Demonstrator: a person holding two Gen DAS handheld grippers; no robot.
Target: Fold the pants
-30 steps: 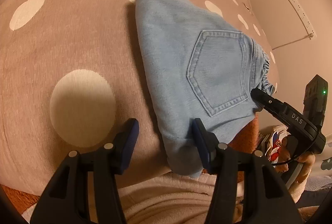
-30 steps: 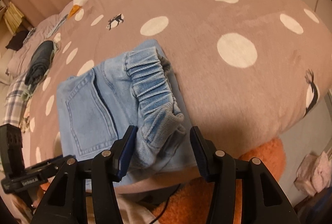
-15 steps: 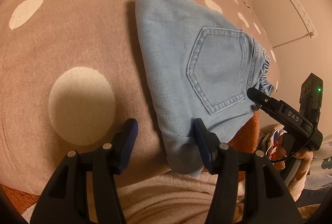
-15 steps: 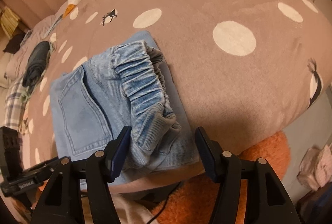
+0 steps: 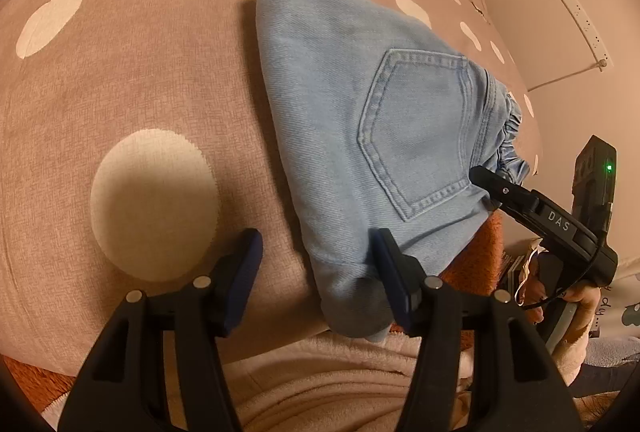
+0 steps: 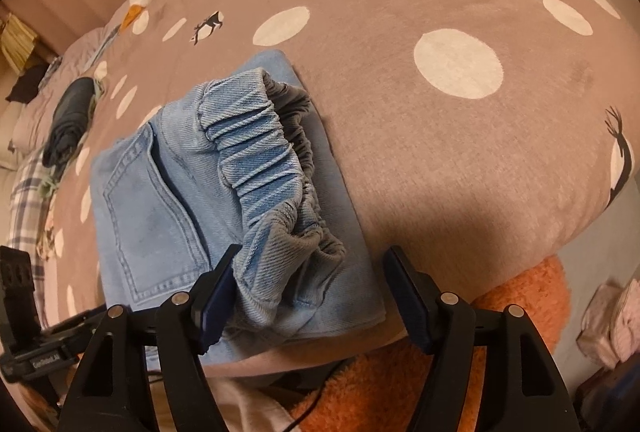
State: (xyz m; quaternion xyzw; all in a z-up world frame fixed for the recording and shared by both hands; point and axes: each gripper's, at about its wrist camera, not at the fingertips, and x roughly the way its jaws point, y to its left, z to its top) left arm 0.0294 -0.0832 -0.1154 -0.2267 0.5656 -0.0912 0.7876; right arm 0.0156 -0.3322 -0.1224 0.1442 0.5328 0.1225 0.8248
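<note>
The pants [image 5: 360, 119], light blue denim folded into a compact stack, lie on the bed directly ahead of both grippers.

The left gripper [image 5: 316, 272] has black plastic arms tipped with dark blue pads. Its jaws stand apart; the near corner of the folded denim lies between them, close against the right-hand pad, while the left-hand pad hangs over bare bedding, so the cloth is not pinched. Beyond the pads the twill runs away in a tapering wedge, with a stitched patch pocket [image 5: 420, 135] ahead and to the right.

The right gripper [image 6: 308, 292] is built the same, and its jaws are opening. Between them sits the gathered elastic waistband [image 6: 264, 159], ribbed and bunched, its lowest fold resting against the left-hand pad; the right-hand pad stands clear of the cloth, just past the stack's edge. The flat folded layer under the waistband reaches ahead and to the left, where the pocket shows again.

Under everything lies a soft brownish-pink bedspread [image 6: 460, 151] with round white dots and small dark deer figures. Nearer than the pads, a fuzzy orange fabric [image 6: 520, 296] bulges below the bed's edge. In the left wrist view, a hand [image 5: 576, 300] holds the right gripper's handle at far right.
</note>
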